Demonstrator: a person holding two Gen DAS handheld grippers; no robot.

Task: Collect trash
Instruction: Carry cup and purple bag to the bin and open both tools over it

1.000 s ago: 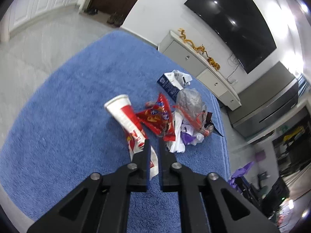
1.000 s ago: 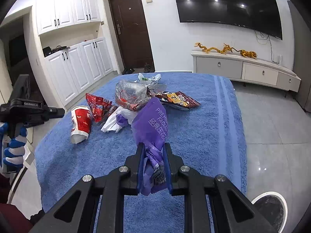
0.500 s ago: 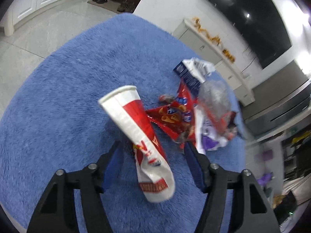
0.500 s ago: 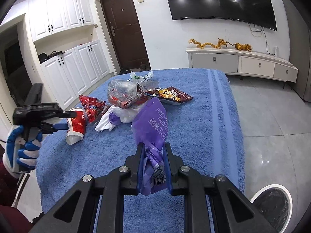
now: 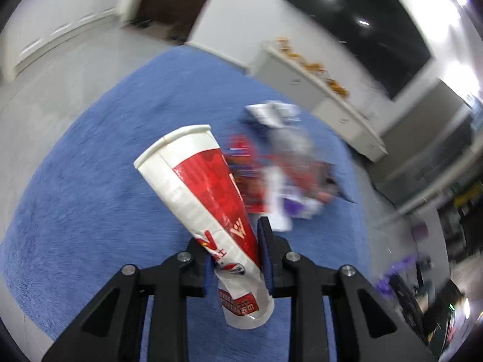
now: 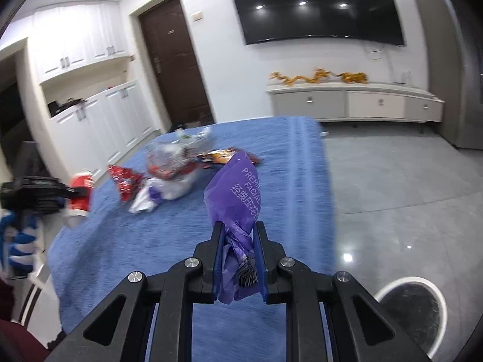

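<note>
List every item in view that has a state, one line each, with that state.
left gripper: shut on the paper cup
paper cup: crushed at its base, clamped, lifted off the cloth
right gripper: shut on the purple wrapper
purple wrapper: crumpled, clamped, standing up from the fingers
trash pile: loose on the blue cloth, not yet collected
bin: open-topped, on the floor
door: closed
TV: off

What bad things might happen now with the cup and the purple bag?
The paper cup is pinched only near its crumpled bottom by the left gripper, so it might bend more or slip out. The purple wrapper is thin and bunched in the right gripper; it might slide free before reaching the bin on the floor.
</note>
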